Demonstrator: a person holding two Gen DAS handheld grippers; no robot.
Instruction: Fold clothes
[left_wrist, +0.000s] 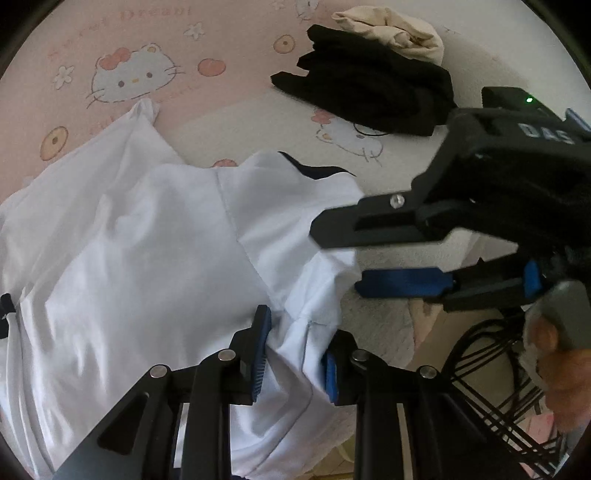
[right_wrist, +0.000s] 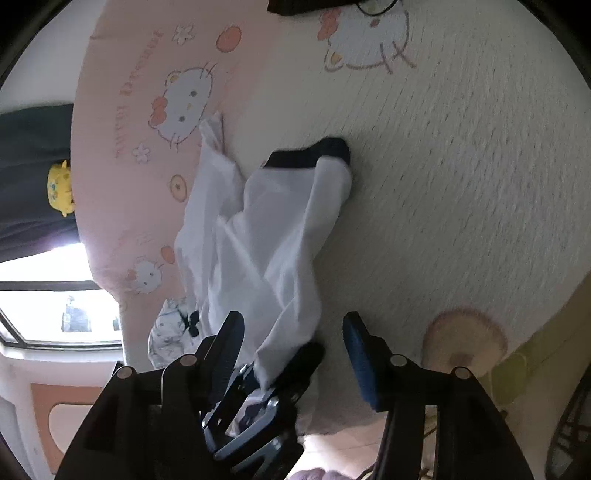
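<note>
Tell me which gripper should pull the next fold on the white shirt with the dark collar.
Left, probably. The left gripper is closed on a bunched edge of the white shirt with the dark collar, so it can carry the fold. The right gripper is open beside the cloth, holding nothing.

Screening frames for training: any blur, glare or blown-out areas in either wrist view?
Left wrist: white garment near-overexposed, folds faint; right gripper slightly motion-blurred; heavy fisheye vignette. Right wrist: window blown out, blanket smeared by motion blur.
</note>
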